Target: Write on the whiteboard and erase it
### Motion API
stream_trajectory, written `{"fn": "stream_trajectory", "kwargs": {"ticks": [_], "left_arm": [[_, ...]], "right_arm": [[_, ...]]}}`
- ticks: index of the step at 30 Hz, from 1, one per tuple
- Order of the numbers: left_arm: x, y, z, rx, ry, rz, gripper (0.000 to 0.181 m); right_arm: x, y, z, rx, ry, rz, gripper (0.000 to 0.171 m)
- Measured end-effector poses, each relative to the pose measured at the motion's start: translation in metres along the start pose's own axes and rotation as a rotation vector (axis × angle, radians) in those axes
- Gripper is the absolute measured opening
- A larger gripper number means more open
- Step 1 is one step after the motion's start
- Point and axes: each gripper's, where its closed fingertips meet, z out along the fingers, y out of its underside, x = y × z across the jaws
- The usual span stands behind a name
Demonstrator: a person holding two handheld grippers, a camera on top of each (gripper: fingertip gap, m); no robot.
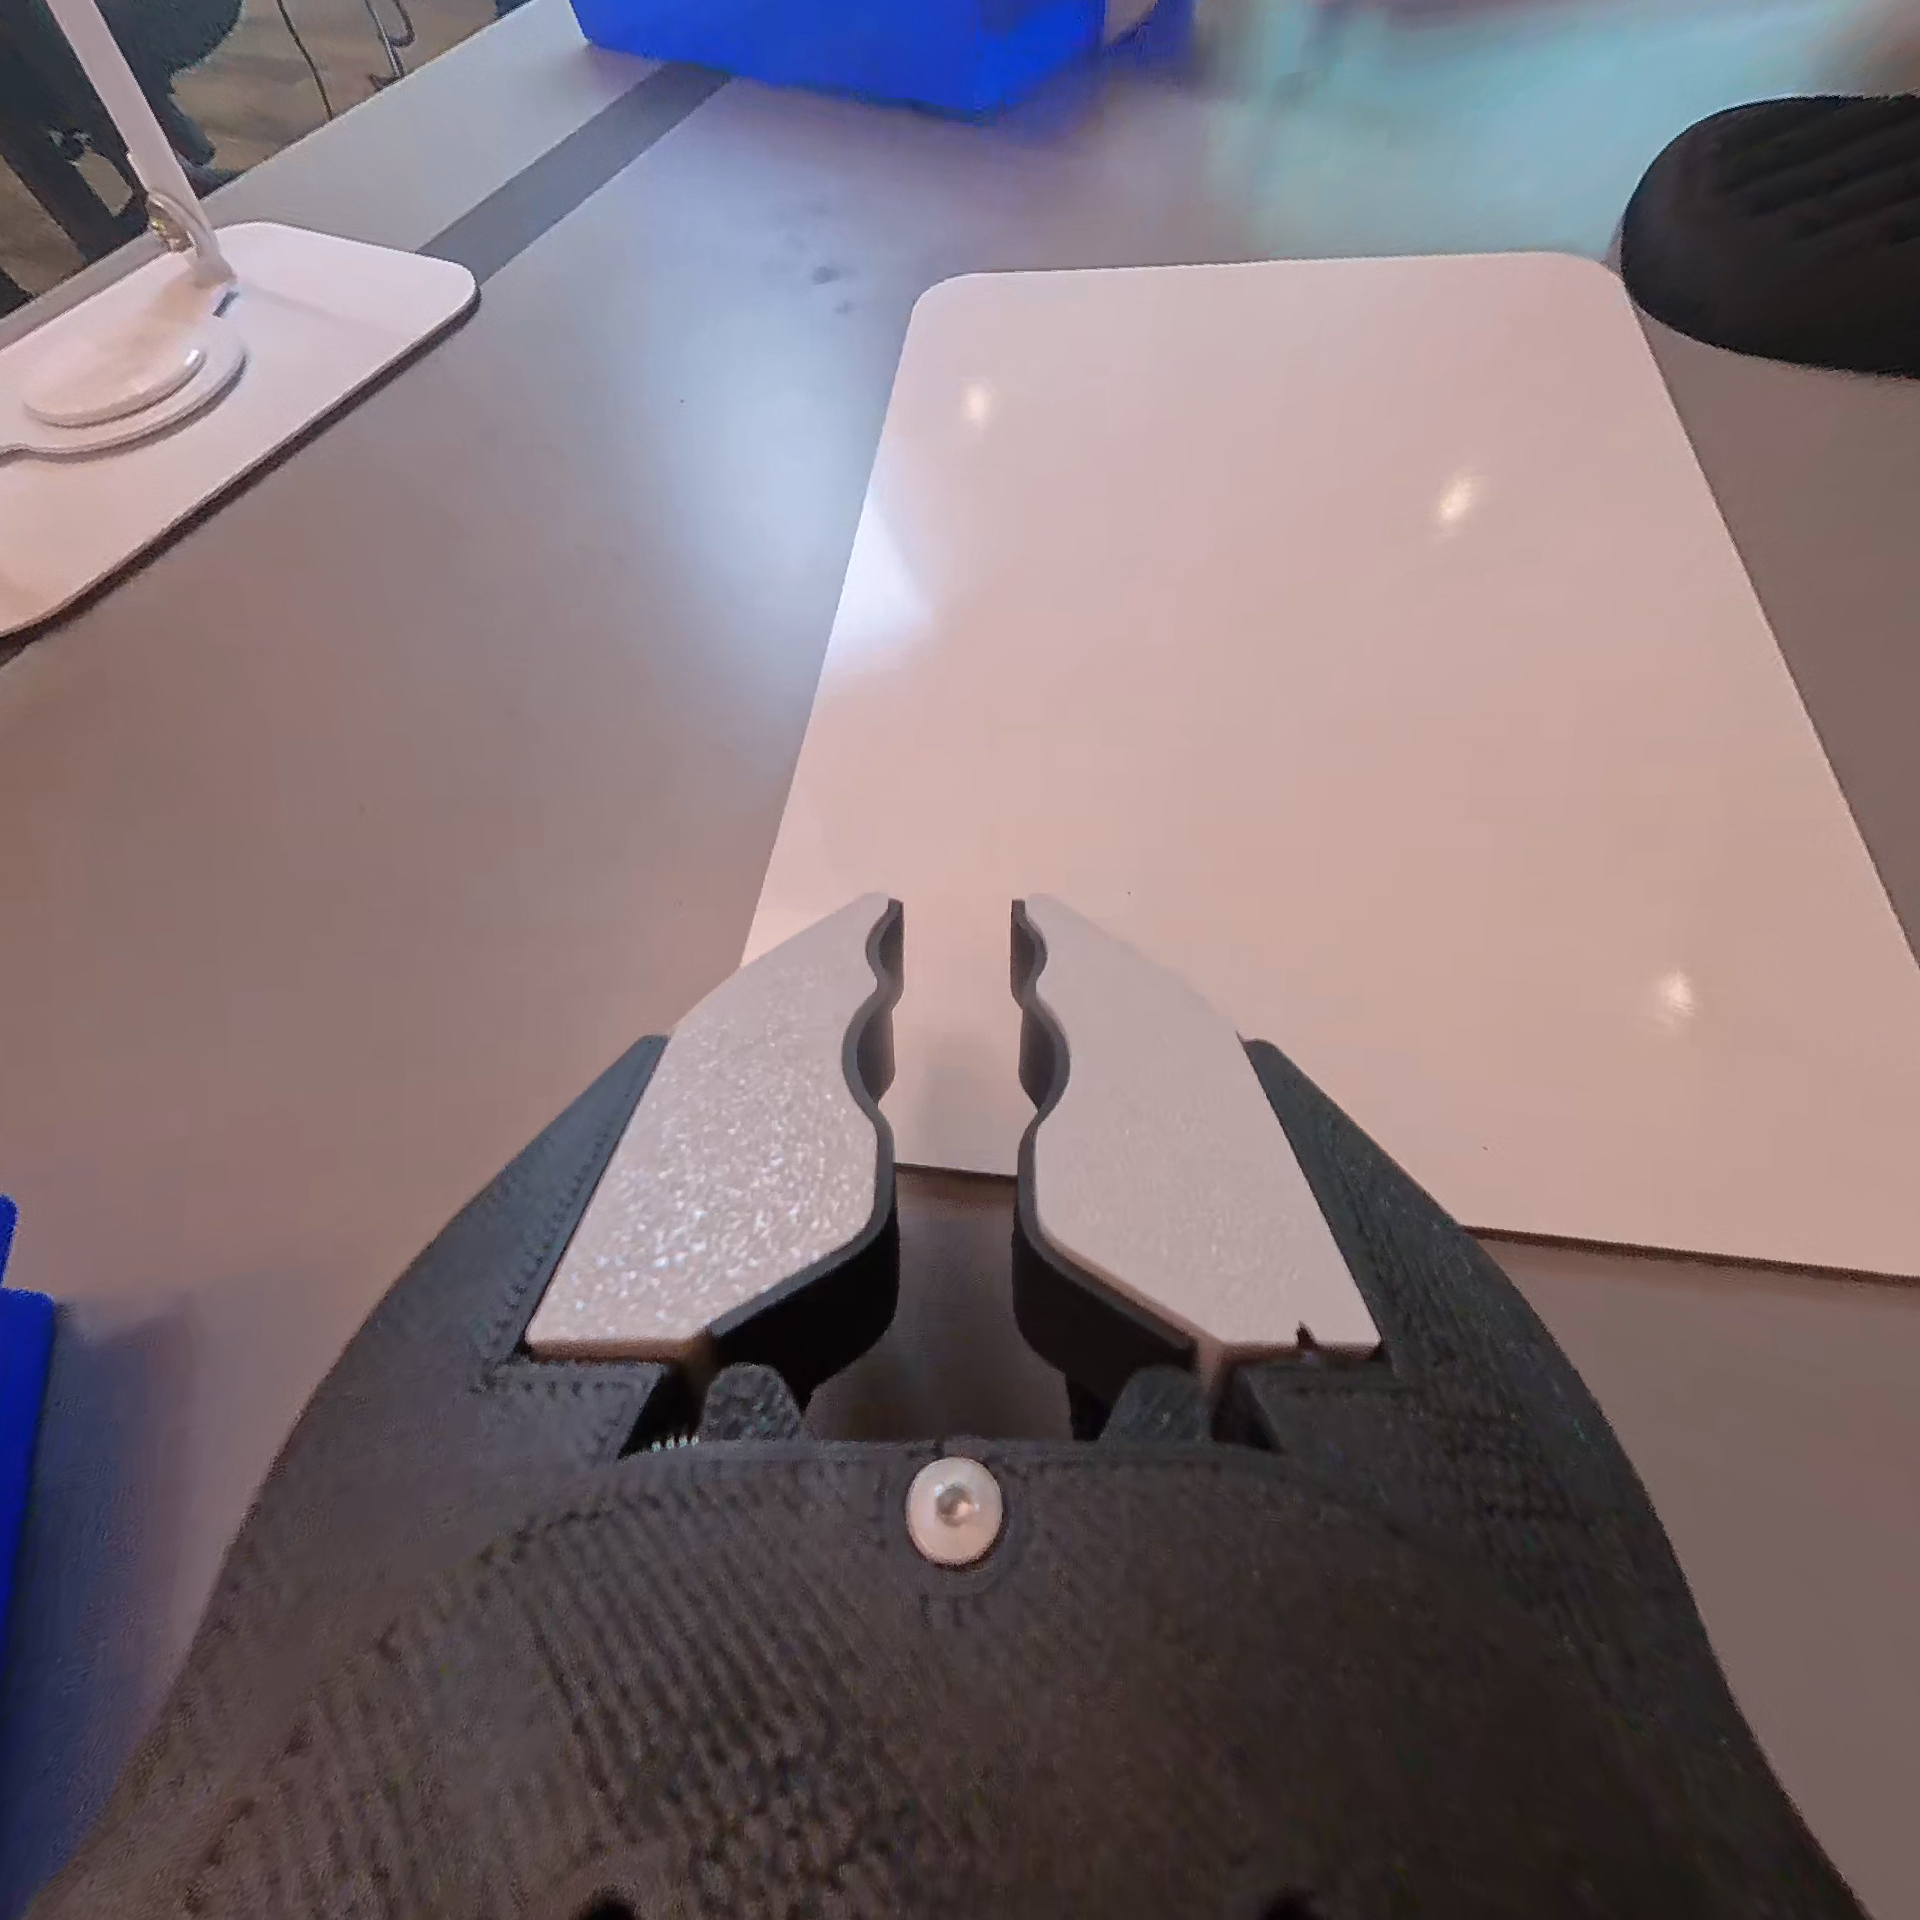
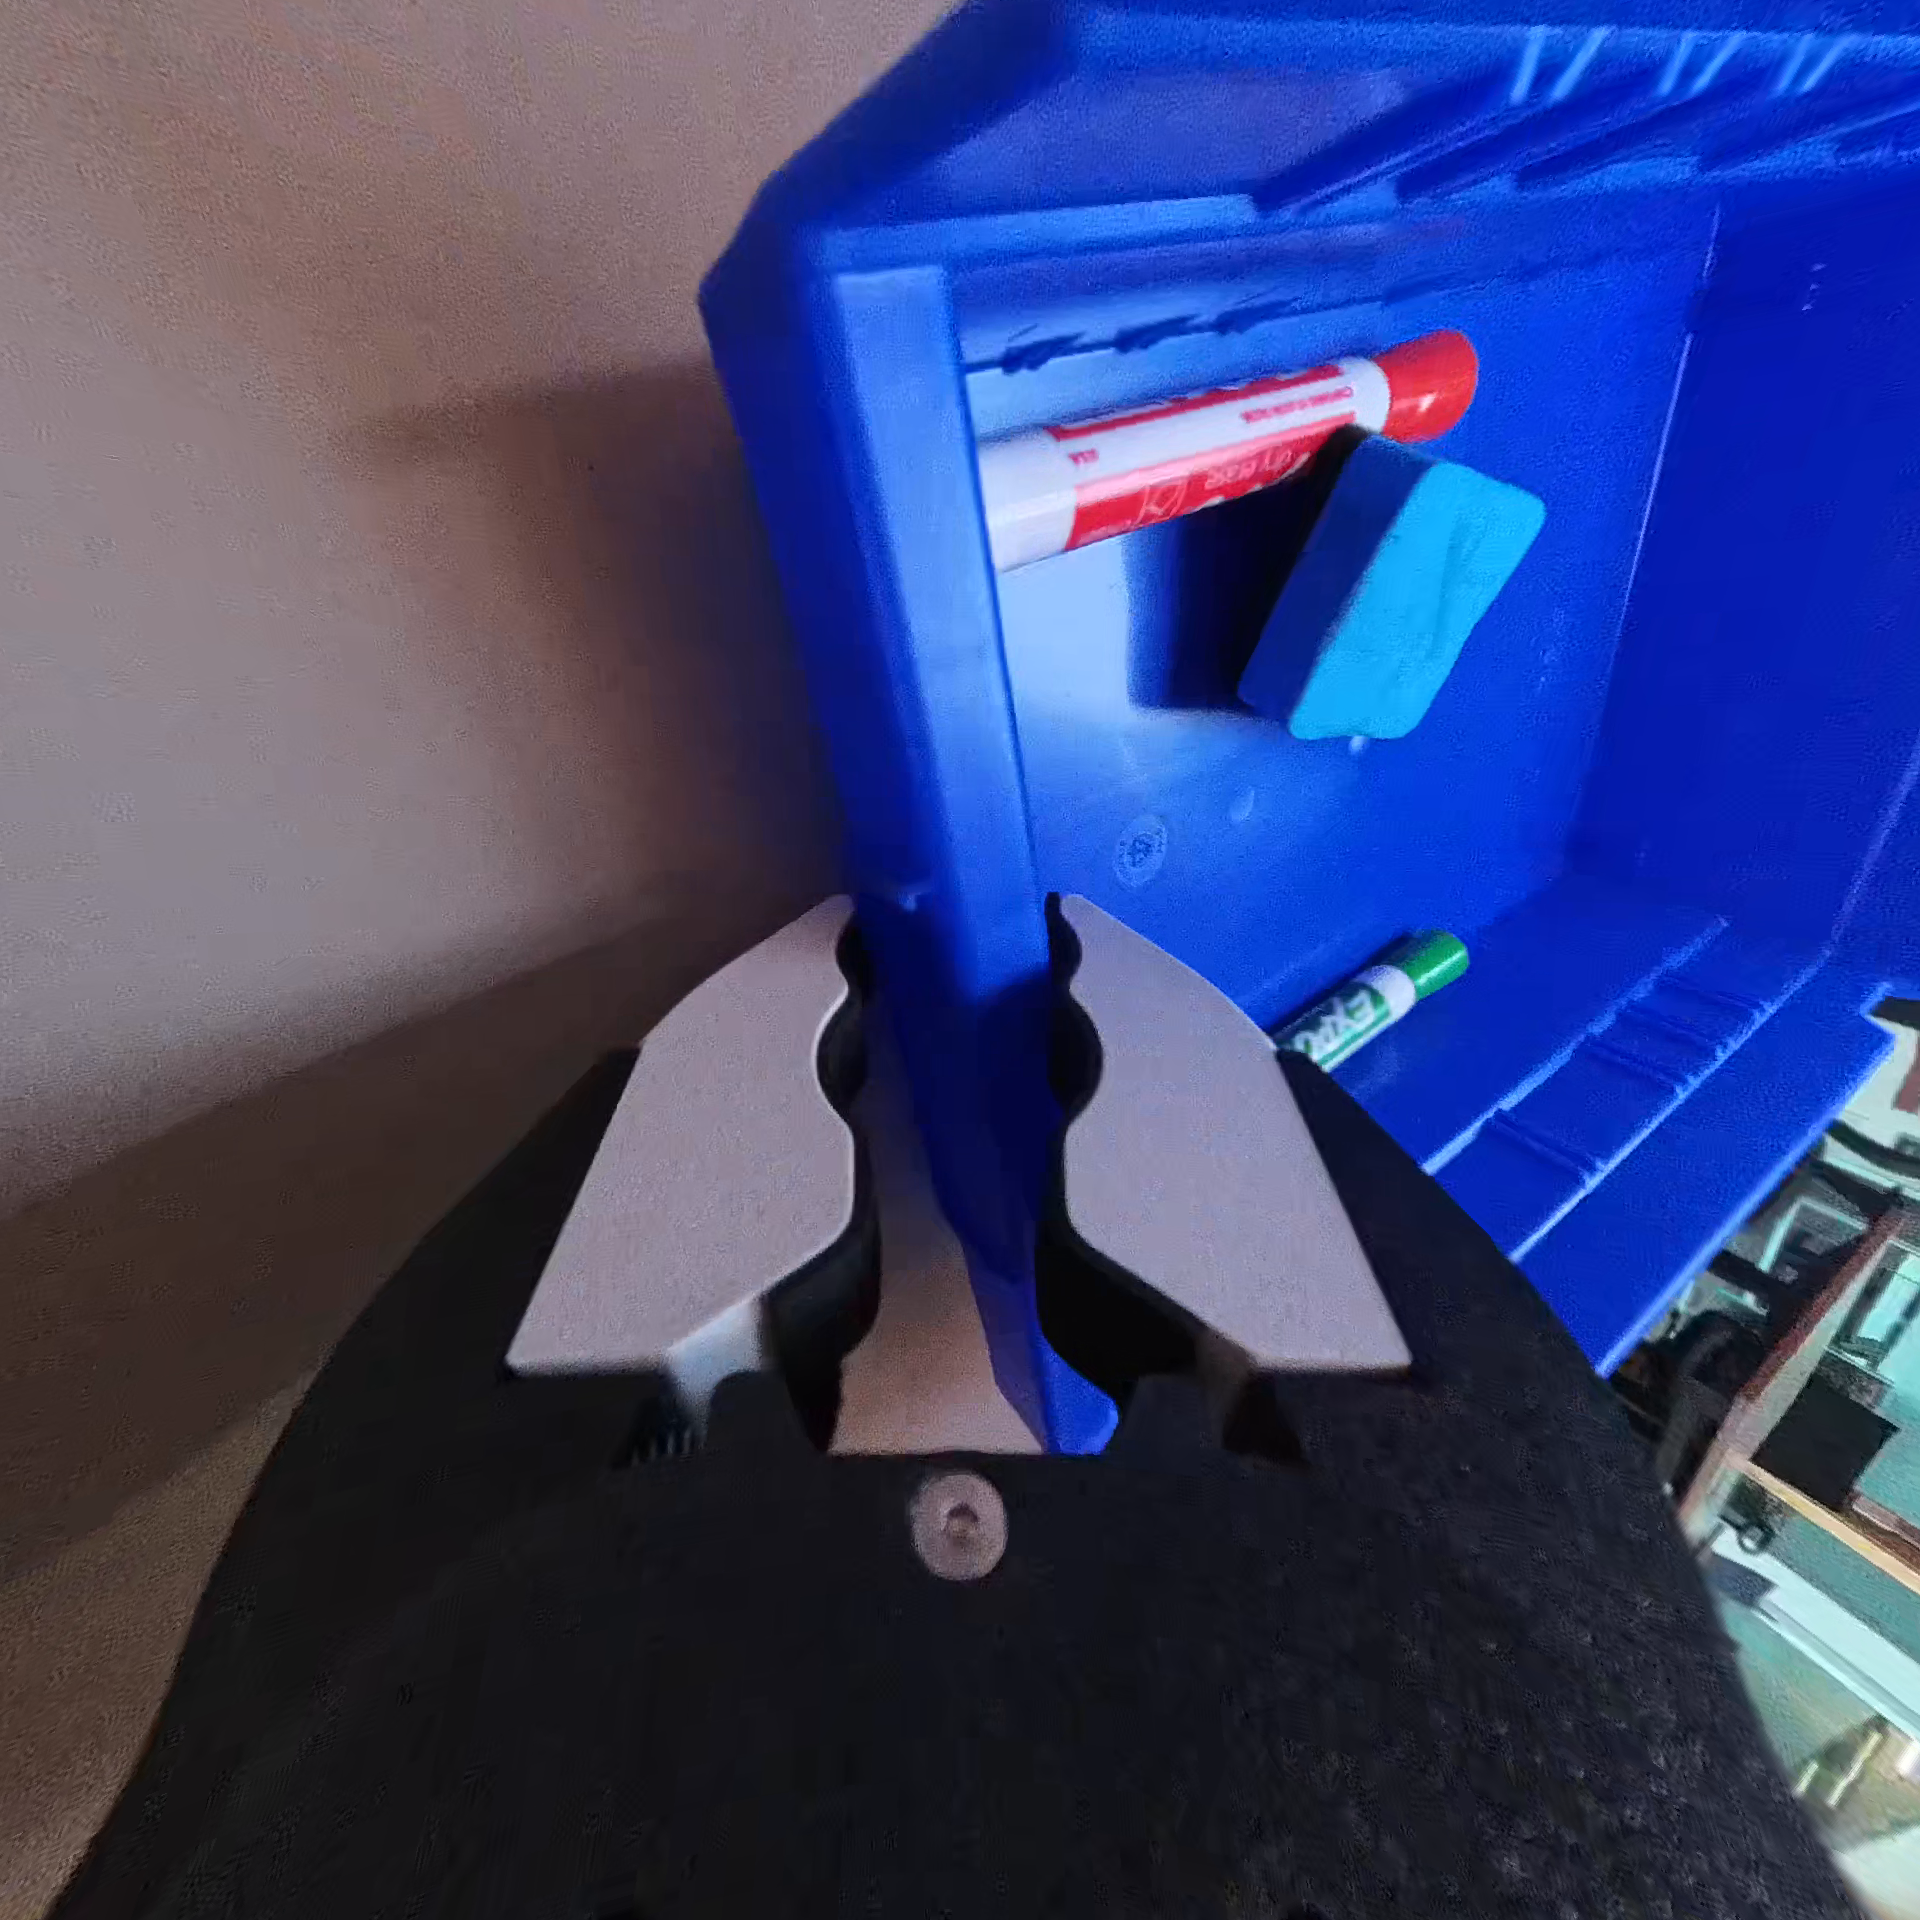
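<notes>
The left gripper is hovering over the near edge of the blank white rectangular whiteboard lying flat on the grey tabletop, its fingers slightly parted and holding nothing. The right gripper is clamping the side wall of the blue plastic bin. Inside the bin are lying a green-capped marker, a blue foam eraser and a red-capped marker.

Whiteboard surface: the whiteboard lies bare across the centre and right of the left wrist view.
Left side: lamp base at upper left.
Far edge: blue bin at top.
Right edge: a black-topped grey object crowds the board's upper right corner.
Bin interior: red marker, blue eraser and green marker lie apart on the floor.
Bin wall: the bin's side wall stands between the right gripper fingers.
</notes>
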Motion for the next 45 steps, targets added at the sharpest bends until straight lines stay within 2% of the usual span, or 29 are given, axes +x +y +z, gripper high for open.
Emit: {"fn": "stream_trajectory", "kwargs": {"ticks": [8,14,18,23,25,32,35,38,41,44,45], "left_arm": [[-0.014,-0.009,-0.013,0.028,-0.072,0.014,0.020],[-0.025,-0.017,-0.027,0.031,-0.145,0.077,0.020],[-0.045,-0.020,-0.044,0.010,-0.237,0.094,0.019],[-0.071,-0.012,-0.070,-0.069,-0.357,0.086,0.018],[-0.079,-0.003,-0.077,-0.128,-0.387,0.057,0.024],[-0.105,0.023,-0.097,-0.284,-0.512,0.053,0.036],[-0.121,0.036,-0.104,-0.370,-0.579,0.058,0.038],[-0.145,0.057,-0.113,-0.480,-0.648,0.036,0.041],[-0.160,0.083,-0.117,-0.550,-0.635,-0.050,0.051],[-0.160,0.108,-0.120,-0.628,-0.590,-0.105,0.048],[-0.159,0.107,-0.118,-0.604,-0.569,-0.113,0.043]], "right_arm": [[-0.043,-0.021,-0.044,0.078,0.098,-0.070,0.030],[-0.100,-0.025,-0.091,0.109,0.149,-0.151,0.030],[-0.145,-0.042,-0.124,0.181,0.168,-0.208,0.030],[-0.195,-0.087,-0.157,0.281,0.223,-0.375,0.030],[-0.216,-0.112,-0.163,0.339,0.205,-0.447,0.030],[-0.277,-0.215,-0.154,0.557,0.112,-0.699,0.030],[-0.278,-0.268,-0.142,0.635,0.118,-0.758,0.031],[-0.250,-0.306,-0.123,0.660,0.204,-0.741,0.035],[-0.233,-0.313,-0.119,0.693,0.208,-0.654,0.042],[-0.235,-0.297,-0.138,0.774,0.143,-0.550,0.043],[-0.235,-0.288,-0.143,0.798,0.114,-0.507,0.043]]}}
